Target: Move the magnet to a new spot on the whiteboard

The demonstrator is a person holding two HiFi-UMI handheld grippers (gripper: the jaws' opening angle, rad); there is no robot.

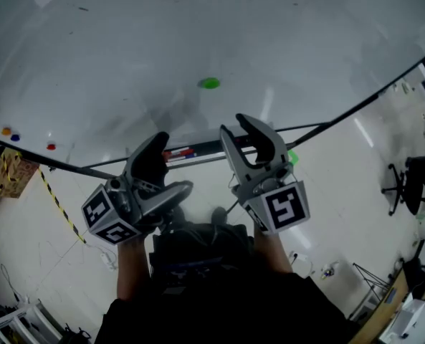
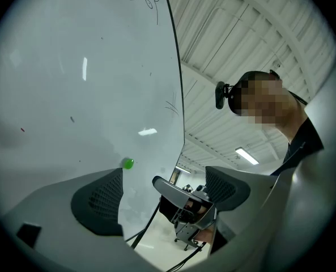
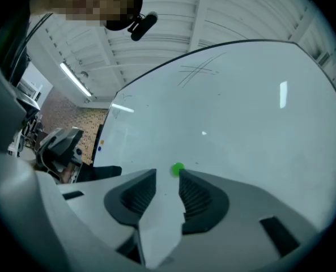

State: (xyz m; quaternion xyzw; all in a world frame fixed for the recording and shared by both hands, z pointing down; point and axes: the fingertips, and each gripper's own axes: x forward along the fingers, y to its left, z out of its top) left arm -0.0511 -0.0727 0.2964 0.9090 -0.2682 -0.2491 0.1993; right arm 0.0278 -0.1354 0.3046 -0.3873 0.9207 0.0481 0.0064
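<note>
Dark sleeves and two marker cubes fill the bottom of the head view, and from them both tools reach up toward the whiteboard. Right gripper has its jaws parted with nothing between them. Left gripper gapes wider and is just as empty (through its gap its own camera sees only the other tool and the room).

Green magnet sits on the whiteboard's lower middle, untouched, well inside every edge. By my reckoning the task has not really begun: the approach is under way, while gripping, pulling the magnet off and setting it down elsewhere on the whiteboard are all left to do.

Some things are hard to judge. In the right gripper view the magnet seems to sit at one jaw's tip, yet the head view shows bare whiteboard between them. A green patch at the whiteboard's bottom rail is half hidden behind the right gripper. Faint scribbles near the whiteboard's top cannot be read.
</note>
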